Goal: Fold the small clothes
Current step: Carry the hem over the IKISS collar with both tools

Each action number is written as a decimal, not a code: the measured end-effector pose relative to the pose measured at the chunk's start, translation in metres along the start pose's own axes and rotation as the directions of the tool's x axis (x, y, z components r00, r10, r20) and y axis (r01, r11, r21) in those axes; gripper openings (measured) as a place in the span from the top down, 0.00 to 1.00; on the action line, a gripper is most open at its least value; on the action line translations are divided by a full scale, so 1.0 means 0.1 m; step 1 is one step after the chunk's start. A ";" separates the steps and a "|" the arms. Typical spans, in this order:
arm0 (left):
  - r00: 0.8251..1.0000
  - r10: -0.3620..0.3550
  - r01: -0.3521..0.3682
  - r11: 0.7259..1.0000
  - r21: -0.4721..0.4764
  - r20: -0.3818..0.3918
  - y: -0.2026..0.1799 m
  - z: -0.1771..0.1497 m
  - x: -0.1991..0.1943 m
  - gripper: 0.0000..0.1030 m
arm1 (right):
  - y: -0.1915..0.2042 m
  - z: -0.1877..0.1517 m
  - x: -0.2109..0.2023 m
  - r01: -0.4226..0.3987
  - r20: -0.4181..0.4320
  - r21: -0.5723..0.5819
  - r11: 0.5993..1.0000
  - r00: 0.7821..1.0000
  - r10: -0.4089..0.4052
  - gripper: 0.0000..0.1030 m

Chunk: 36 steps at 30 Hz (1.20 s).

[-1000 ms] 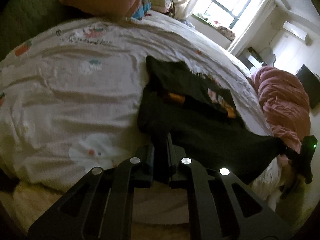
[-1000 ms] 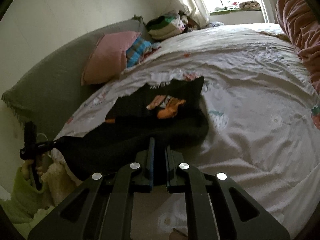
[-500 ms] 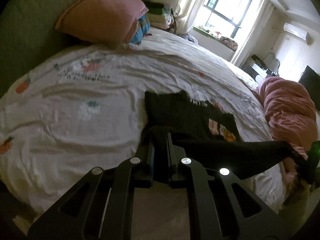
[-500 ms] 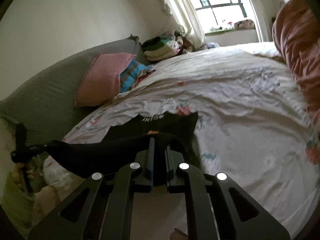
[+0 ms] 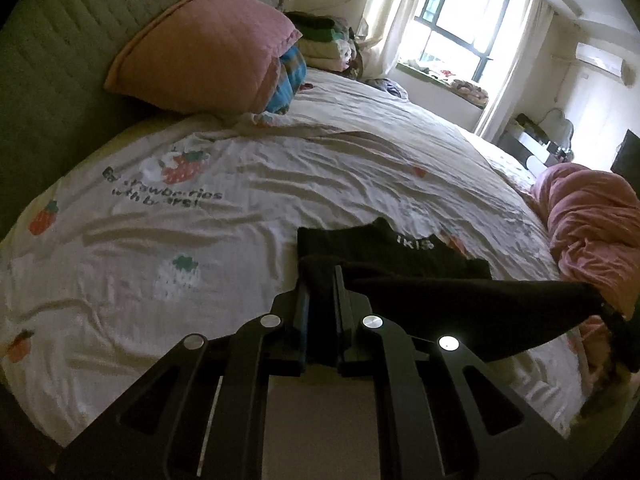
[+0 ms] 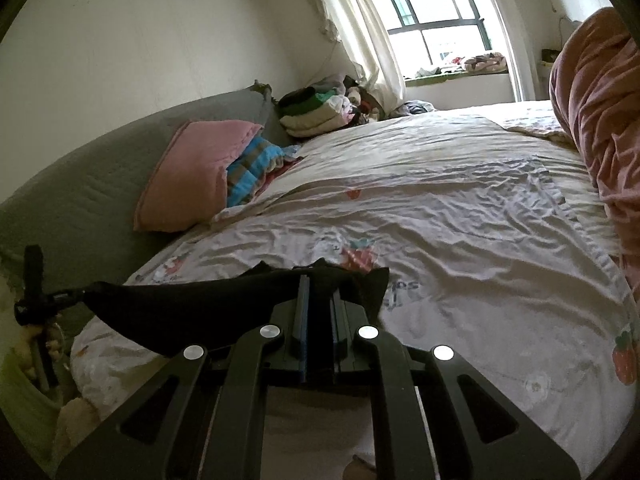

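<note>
A small black garment (image 5: pixel 400 252) with white lettering lies on the strawberry-print bedsheet (image 5: pixel 240 208). Its near edge is lifted and stretched taut between both grippers. My left gripper (image 5: pixel 322 276) is shut on one corner of the black cloth. My right gripper (image 6: pixel 318 284) is shut on the other corner; the black garment (image 6: pixel 192 300) spans leftward from it to the other gripper (image 6: pixel 60 298). In the left wrist view the right gripper (image 5: pixel 612 316) shows at the right edge, pinching the cloth. The garment's far part still rests on the bed.
A pink pillow (image 5: pixel 208 48) and a striped blue cloth (image 5: pixel 290 76) lean on the grey headboard (image 5: pixel 52 60). Folded clothes (image 6: pixel 316 114) are stacked by the curtain. A pink quilt (image 5: pixel 592 216) is bunched at the bed's right side.
Both grippers rose and moved forward over the bed, carrying the garment's near edge. The orange print is now covered by the raised cloth, and less of the garment lies flat.
</note>
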<state>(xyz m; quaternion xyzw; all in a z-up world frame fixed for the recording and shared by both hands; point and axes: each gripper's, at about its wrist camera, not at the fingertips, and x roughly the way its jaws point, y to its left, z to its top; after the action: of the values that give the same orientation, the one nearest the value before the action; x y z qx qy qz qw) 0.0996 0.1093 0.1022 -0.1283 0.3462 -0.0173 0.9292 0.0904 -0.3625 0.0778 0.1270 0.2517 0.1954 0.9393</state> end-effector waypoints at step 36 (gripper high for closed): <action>0.994 0.074 -0.071 0.997 0.034 -0.085 0.04 0.20 1.55 0.96 | -0.45 -0.12 1.55 0.230 -0.180 -0.029 0.973 0.956 -0.231 0.92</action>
<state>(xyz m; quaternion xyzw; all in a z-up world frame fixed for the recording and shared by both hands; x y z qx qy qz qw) 0.2299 0.0992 0.0170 -0.1005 0.3903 0.0057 0.9152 0.2215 -0.3339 -0.0126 0.0749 0.3488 0.0964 0.9292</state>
